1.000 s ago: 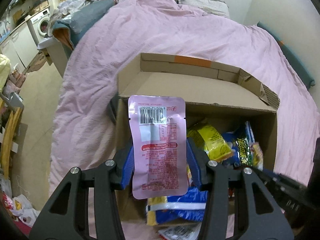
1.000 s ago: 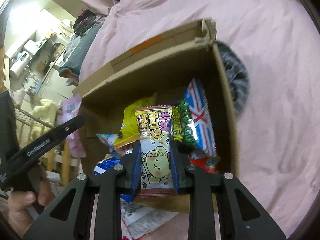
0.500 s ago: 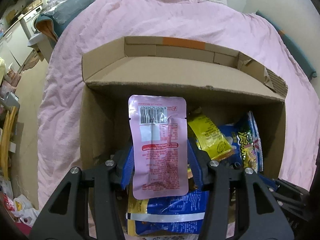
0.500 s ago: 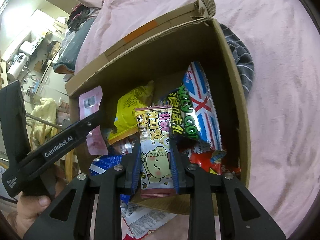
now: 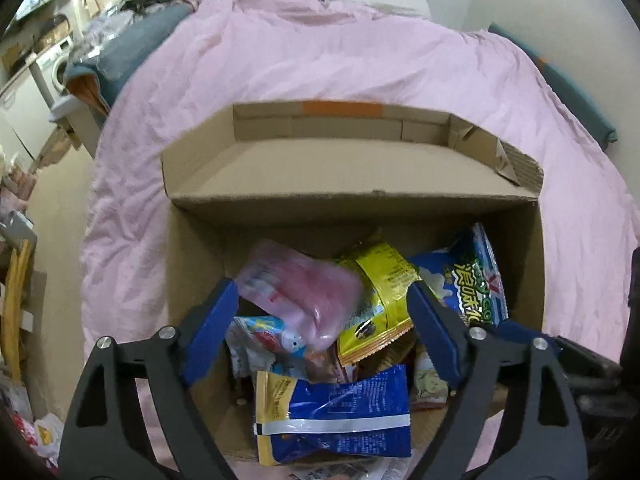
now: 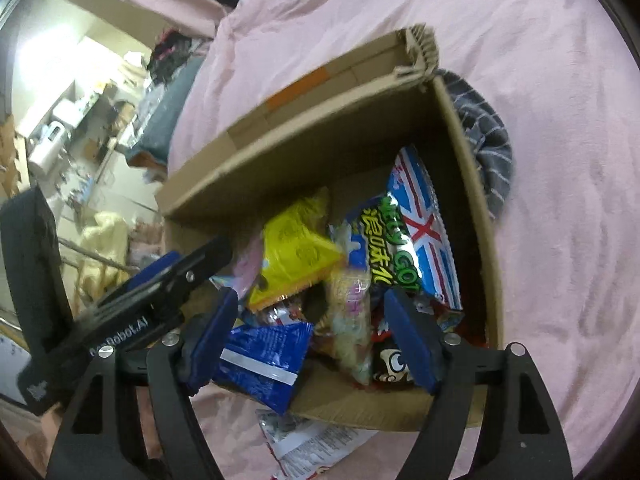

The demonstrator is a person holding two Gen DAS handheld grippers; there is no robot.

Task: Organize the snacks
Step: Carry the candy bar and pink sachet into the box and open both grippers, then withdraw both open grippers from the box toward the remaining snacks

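An open cardboard box (image 5: pixel 344 184) (image 6: pixel 320 152) on the pink bed holds several snack bags. My left gripper (image 5: pixel 320 308) hangs over its left half with jaws opening; the pink pouch (image 5: pixel 300 296) is blurred, tumbling free between the blue pads onto the pile. My right gripper (image 6: pixel 310 316) is over the box's near edge, jaws opening too; the pale cartoon snack packet (image 6: pixel 352 316) is blurred and falling between its pads, touching neither. A yellow bag (image 5: pixel 380 292) (image 6: pixel 296 260), a blue-and-white bag (image 5: pixel 472 280) (image 6: pixel 420 240) and a dark blue bag (image 5: pixel 332 412) (image 6: pixel 264 356) lie inside.
A pink duvet (image 5: pixel 320 60) covers the bed around the box. A grey striped cloth (image 6: pixel 488 144) lies beyond the box's right wall. A white wrapper (image 6: pixel 308 440) lies on the duvet before the box. Cluttered floor and a washing machine (image 5: pixel 56 68) are at the left.
Both grippers have opened wide. The pink pouch has left the left pads and tips into the box; the cartoon packet has dropped from the right pads. The left gripper moved further over the box.
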